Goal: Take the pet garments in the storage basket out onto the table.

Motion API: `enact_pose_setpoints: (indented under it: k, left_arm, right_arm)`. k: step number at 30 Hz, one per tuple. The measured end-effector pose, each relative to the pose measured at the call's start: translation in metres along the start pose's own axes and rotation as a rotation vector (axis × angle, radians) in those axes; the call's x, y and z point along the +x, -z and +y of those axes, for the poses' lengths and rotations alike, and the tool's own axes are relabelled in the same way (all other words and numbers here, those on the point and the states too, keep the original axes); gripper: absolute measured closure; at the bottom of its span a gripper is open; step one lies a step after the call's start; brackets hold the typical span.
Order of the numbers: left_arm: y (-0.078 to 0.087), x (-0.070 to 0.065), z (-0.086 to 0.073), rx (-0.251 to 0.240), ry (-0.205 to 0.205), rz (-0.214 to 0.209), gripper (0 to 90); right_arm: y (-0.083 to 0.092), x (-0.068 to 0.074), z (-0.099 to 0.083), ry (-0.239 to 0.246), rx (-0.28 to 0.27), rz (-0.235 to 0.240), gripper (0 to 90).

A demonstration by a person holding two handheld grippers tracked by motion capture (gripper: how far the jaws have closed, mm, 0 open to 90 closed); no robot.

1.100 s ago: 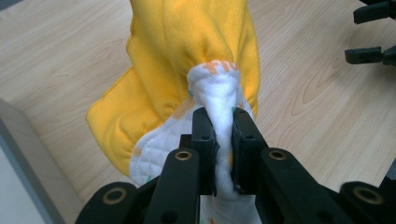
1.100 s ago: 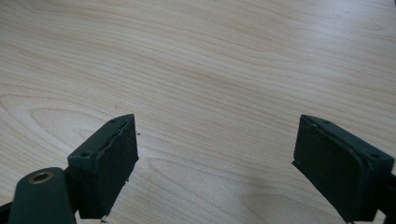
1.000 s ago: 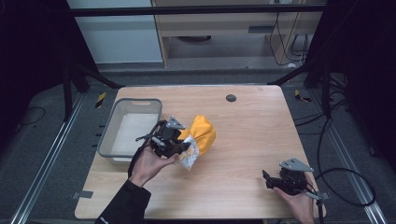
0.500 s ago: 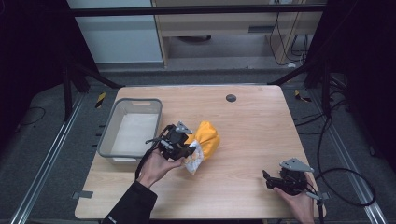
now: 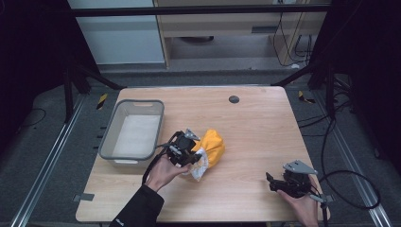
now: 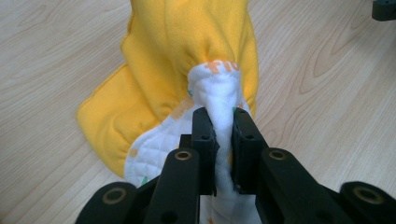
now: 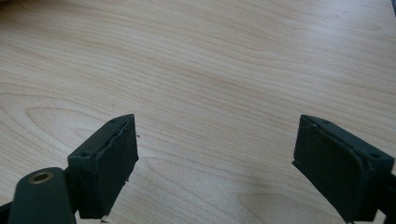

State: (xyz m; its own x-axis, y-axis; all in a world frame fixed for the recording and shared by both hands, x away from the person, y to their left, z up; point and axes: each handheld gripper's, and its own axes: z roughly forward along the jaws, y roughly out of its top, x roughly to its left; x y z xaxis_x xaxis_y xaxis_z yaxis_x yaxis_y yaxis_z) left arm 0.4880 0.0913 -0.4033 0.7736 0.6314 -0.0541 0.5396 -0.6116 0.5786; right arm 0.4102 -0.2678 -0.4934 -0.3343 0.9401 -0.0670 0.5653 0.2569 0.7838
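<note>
Yellow cloth [image 6: 187, 60] is pinched in the left gripper [image 6: 219, 126] fingers; right gripper [image 7: 215, 154] fingers stand apart.

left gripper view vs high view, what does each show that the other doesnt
Left gripper view alone: the left tool's jaws pinching a white quilted fold of the cloth, with orange print near the gathered edge.

High view alone: the grey bin beside the left hand, the right tool resting near the table's front right corner with its jaws apart, and a dark round spot near the far edge.

Both: the yellow and white cloth lying on the wooden table, gripped by the left tool.
</note>
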Motion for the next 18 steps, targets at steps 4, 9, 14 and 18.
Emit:
enact_pose_setpoints:
  k: [4,9,14,18]
  left_arm:
    - [-0.005,-0.003,0.001,0.012,-0.01,-0.001,81.9]
    - [-0.014,-0.006,-0.001,0.029,-0.018,-0.01,80.6]
    - [-0.02,-0.008,-0.004,0.038,-0.015,-0.024,78.3]
    - [-0.023,-0.009,-0.006,0.046,-0.017,-0.027,76.0]
  right_arm:
    - [0.0,0.0,0.0,0.001,0.0,0.0,13.5]
    - [0.0,0.0,0.0,0.002,0.001,-0.001,13.5]
    - [-0.001,0.0,0.0,0.008,0.0,-0.001,13.5]
    - [0.0,0.0,0.0,0.008,0.0,-0.001,13.5]
